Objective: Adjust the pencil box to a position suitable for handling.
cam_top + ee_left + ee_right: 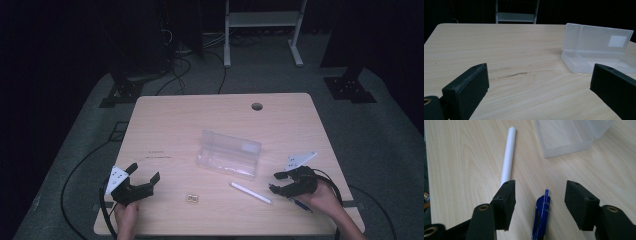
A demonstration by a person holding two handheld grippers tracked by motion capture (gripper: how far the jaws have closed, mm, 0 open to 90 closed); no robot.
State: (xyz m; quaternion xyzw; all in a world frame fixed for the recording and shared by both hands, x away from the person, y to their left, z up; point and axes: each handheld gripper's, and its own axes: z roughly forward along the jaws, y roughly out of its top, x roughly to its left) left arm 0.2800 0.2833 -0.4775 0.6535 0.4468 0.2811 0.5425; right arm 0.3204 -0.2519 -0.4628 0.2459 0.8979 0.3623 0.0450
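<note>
The right gripper [281, 182] sits low at the near right of the table [175, 120], jaws spread, with a blue pen [541, 216] lying flat on the wood right between them. The pads aren't touching it, there's a gap on both sides. Just left of that pen lies a white pen [250, 192], angled across the table, its far end near the clear plastic case [229, 153]. The case sits open about mid-table, lid standing up. The left gripper [145, 176] is over at the near left, jaws spread wide with nothing in them, pointed toward the case. A small brownish thing [192, 198] lies near the front edge between the two hands; it's too small to tell what it is.
</note>
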